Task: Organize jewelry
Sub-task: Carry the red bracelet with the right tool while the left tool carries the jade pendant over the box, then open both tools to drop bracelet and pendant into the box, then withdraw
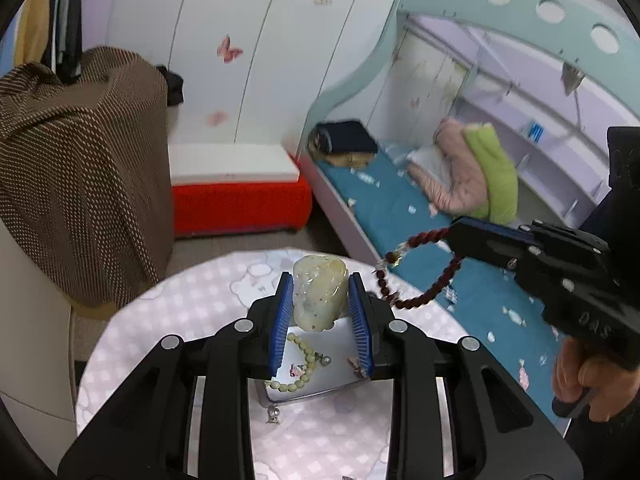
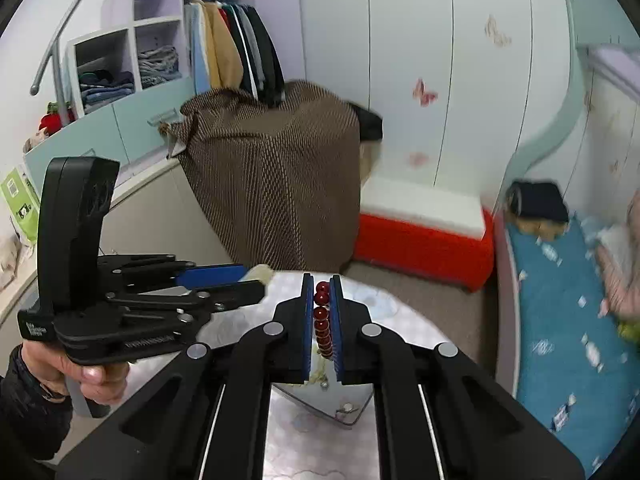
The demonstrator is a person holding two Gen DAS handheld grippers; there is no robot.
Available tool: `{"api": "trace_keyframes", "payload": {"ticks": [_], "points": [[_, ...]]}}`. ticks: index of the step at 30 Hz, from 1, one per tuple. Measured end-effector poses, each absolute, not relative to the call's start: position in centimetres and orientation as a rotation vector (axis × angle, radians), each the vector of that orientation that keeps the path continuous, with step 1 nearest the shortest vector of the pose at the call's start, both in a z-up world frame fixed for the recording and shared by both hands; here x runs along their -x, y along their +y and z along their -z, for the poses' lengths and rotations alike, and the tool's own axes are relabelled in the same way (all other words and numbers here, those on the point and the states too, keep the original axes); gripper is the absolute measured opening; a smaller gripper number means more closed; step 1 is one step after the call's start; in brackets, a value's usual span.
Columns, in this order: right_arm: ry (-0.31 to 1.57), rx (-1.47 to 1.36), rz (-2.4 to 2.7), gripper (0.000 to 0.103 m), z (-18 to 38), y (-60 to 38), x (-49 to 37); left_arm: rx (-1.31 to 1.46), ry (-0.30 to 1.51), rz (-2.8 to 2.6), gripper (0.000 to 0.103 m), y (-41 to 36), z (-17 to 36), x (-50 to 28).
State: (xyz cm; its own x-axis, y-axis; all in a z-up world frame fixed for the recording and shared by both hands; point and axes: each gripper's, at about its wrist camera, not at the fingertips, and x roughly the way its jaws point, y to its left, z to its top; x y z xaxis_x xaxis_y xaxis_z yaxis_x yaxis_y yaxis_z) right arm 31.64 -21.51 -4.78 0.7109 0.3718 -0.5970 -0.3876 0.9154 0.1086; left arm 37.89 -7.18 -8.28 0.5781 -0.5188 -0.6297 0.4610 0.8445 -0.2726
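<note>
My left gripper (image 1: 320, 292) is shut on a pale carved jade stone (image 1: 318, 294) and holds it above a clear tray (image 1: 320, 390) on the round table (image 1: 180, 320). In the tray lie a pale green bead bracelet (image 1: 302, 362) and small trinkets. A small silver charm (image 1: 273, 416) lies on the table in front of the tray. My right gripper (image 2: 323, 316) is shut on a dark red bead bracelet (image 2: 322, 320), which hangs in a loop in the left wrist view (image 1: 424, 276). The right gripper (image 1: 460, 236) is right of the stone, above the table edge.
The table has a pink checked cloth. A brown-draped object (image 1: 80, 172) stands to the left, a red and white box (image 1: 240, 196) behind, a bed with a blue sheet (image 1: 440, 280) to the right. The wardrobe (image 2: 224, 52) is at the back left.
</note>
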Motion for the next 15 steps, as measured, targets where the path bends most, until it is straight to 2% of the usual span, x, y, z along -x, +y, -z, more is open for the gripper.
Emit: {"api": "trace_keyframes", "payload": {"ticks": [3, 4, 5, 6, 7, 9, 10, 11, 12, 13, 15], "points": [[0.738, -0.016, -0.419, 0.007, 7.6, -21.6, -33.3, 0.064, 0.826, 0.574, 0.029, -8.3, 10.3, -39.1], [0.738, -0.016, -0.419, 0.007, 7.6, -21.6, -33.3, 0.062, 0.841, 0.566, 0.035, -8.6, 11.0, -39.4], [0.757, -0.034, -0.413, 0.008, 8.4, -21.8, -33.6, 0.061, 0.850, 0.557, 0.056, -8.5, 11.4, -39.6], [0.768, -0.058, -0.409, 0.010, 8.9, -22.1, -33.8, 0.060, 0.854, 0.547, 0.067, -8.6, 11.7, -39.8], [0.779, -0.092, -0.395, 0.014, 9.3, -22.7, -33.9, 0.062, 0.848, 0.533, 0.083, -8.4, 11.8, -39.8], [0.776, -0.105, -0.382, 0.038, 9.4, -23.0, -33.7, 0.059, 0.831, 0.506, 0.087, -7.9, 11.8, -39.7], [0.765, -0.126, -0.376, 0.043, 9.3, -23.5, -33.4, 0.062, 0.830, 0.501, 0.089, -7.6, 11.7, -39.7], [0.750, -0.141, -0.364, 0.060, 9.1, -23.9, -33.0, 0.067, 0.825, 0.494, 0.091, -7.3, 11.6, -39.5], [0.732, -0.150, -0.350, 0.085, 8.8, -24.1, -32.7, 0.069, 0.816, 0.482, 0.092, -7.0, 11.4, -39.3], [0.709, -0.164, -0.335, 0.093, 8.6, -24.3, -32.3, 0.069, 0.804, 0.467, 0.093, -6.6, 11.1, -38.9], [0.697, -0.191, -0.332, 0.096, 8.3, -24.6, -31.9, 0.071, 0.778, 0.436, 0.094, -5.7, 10.5, -38.0]]}}
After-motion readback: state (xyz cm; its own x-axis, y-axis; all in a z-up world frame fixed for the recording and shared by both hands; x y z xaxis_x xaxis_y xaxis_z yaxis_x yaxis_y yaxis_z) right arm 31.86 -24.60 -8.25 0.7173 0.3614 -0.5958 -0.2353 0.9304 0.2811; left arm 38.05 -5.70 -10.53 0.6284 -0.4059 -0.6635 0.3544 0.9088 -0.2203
